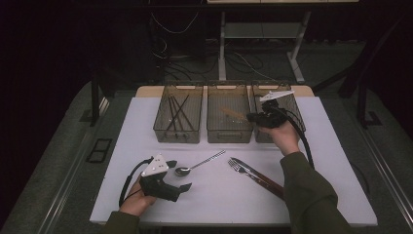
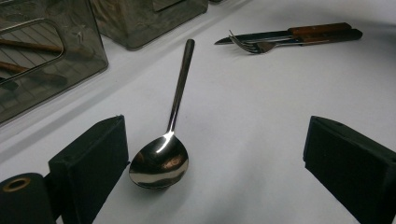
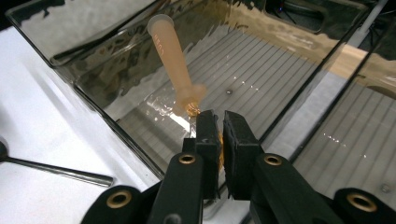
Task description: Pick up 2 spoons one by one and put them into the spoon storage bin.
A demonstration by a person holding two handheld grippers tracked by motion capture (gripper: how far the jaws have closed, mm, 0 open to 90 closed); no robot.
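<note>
Sorting underway: we find right gripper [image 3: 220, 135] pinching an orange utensil [image 3: 173, 60], seemingly plastic, over the middle bin [image 3: 95, 100]; release next. Left gripper [image 2: 215, 154] spread around the spoon [image 2: 163, 154].

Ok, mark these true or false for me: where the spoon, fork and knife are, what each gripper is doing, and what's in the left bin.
1. The right gripper is shut on an orange utensil over the middle bin. True.
2. The left gripper is shut on the spoon. False: its fingers stand wide apart, with the spoon's bowl on the table between them.
3. The fork and knife lie side by side on the table. True.
4. The left bin holds nothing. False: dark sticks lie in it.
5. The spoon lies in a bin. False: it lies on the table.
</note>
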